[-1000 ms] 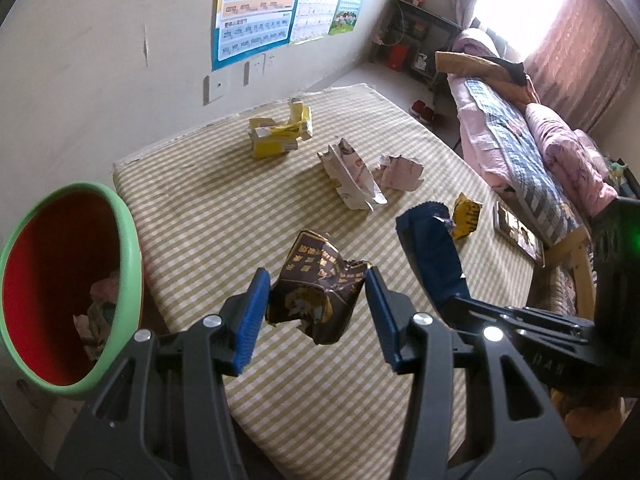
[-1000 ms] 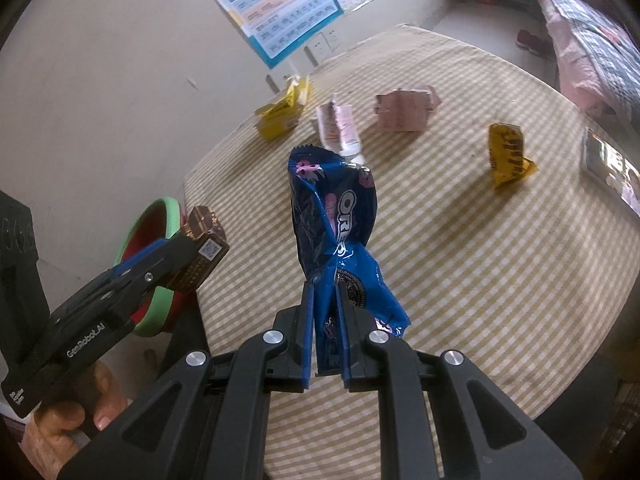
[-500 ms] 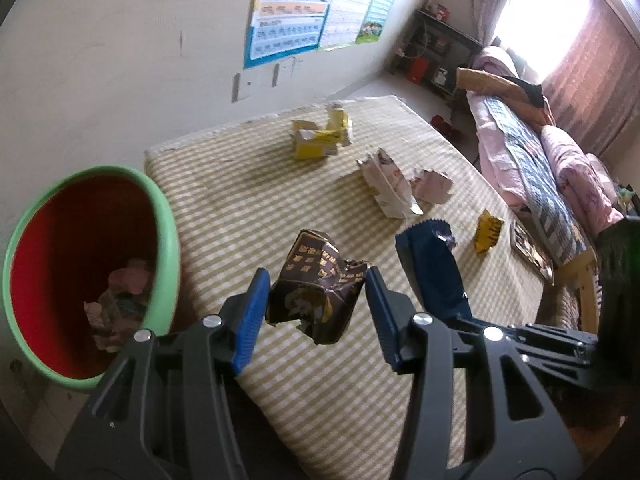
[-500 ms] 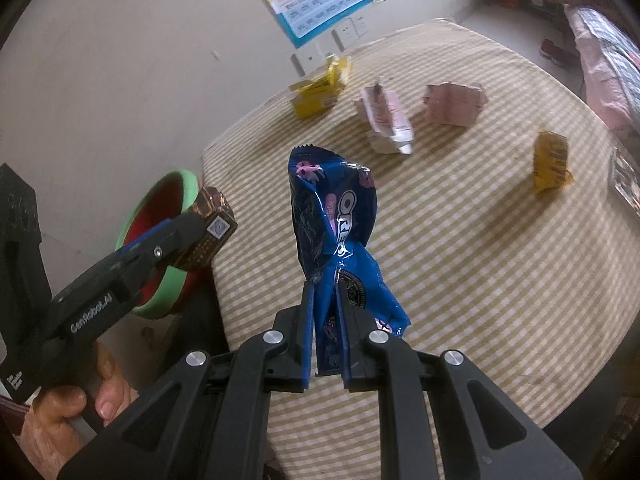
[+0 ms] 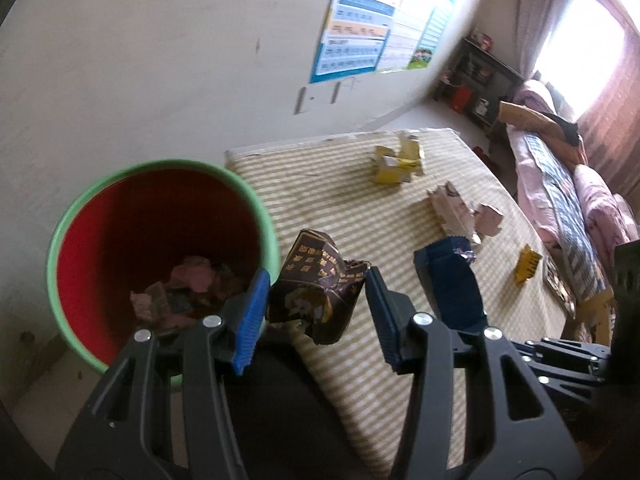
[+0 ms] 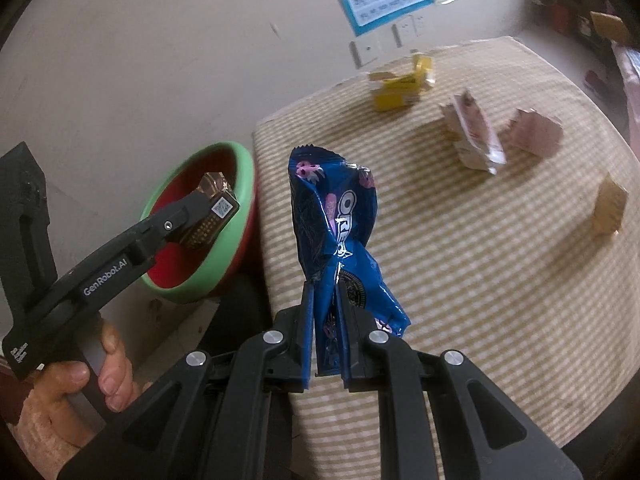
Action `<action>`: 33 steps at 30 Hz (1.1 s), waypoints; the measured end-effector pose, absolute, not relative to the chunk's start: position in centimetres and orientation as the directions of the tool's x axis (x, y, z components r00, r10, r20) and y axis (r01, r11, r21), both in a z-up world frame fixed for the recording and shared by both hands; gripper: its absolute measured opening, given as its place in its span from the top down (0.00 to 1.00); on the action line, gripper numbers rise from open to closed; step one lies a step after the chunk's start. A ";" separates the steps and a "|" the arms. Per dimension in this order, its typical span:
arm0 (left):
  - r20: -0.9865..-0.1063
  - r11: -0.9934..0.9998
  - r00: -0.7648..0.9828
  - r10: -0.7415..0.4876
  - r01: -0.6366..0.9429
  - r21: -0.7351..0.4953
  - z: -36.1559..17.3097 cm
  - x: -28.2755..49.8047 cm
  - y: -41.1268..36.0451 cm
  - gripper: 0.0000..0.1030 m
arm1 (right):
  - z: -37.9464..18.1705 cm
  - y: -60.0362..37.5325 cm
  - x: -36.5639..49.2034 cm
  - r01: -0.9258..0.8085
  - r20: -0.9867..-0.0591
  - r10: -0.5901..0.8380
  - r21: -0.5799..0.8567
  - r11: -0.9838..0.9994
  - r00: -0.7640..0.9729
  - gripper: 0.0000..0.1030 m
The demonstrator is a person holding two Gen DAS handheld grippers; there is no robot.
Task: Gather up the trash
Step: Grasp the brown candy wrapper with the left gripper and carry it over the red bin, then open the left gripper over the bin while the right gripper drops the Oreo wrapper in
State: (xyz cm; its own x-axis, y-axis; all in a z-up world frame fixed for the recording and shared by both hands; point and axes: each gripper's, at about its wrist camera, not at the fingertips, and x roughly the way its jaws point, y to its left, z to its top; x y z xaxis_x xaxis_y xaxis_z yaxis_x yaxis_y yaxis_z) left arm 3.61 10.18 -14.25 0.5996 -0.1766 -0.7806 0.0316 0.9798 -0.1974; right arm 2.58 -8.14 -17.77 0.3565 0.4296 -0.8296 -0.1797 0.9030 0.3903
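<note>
The brown wrapper (image 5: 316, 292) is clamped in the left gripper (image 5: 316, 312) at the bin (image 5: 160, 168) rim (trash already inside); the Oreo bag (image 6: 340, 232) is pinched by the right gripper (image 6: 326, 328) over the bench (image 6: 480, 260). Release above the bin is judged next.

"OREO" on blue wrapper (image 6: 340, 236); "GenRobot.AI" on left tongs (image 6: 208, 220)
</note>
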 end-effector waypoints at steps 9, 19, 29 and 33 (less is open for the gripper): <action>-0.778 0.978 0.612 -0.143 -0.033 -0.206 -14.5 3.2 13.3 0.54 | -17.6 -4.6 3.2 -0.253 -0.836 0.442 0.373 0.893 0.326 0.89; -0.782 0.971 0.616 -0.089 -0.120 -0.206 -14.9 2.8 16.9 0.54 | -17.5 -1.5 3.3 -0.312 -0.842 0.449 0.359 0.880 0.299 0.89; -0.785 0.964 0.615 -0.071 -0.161 -0.213 -15.3 2.6 18.8 0.54 | -17.7 -0.3 3.7 -0.342 -0.849 0.446 0.345 0.874 0.283 0.88; -0.791 0.962 0.608 -0.072 -0.166 -0.216 -15.7 2.6 19.0 0.54 | -17.8 0.2 3.9 -0.352 -0.851 0.446 0.342 0.872 0.278 0.88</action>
State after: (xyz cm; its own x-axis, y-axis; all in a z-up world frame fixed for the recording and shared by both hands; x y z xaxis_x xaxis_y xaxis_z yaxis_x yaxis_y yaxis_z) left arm 2.62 19.04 -15.74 0.6081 -0.0724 -0.7905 -0.1664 0.9621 -0.2162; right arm 3.90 0.21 -17.81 0.2777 0.4456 -0.8511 -0.3516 0.8716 0.3416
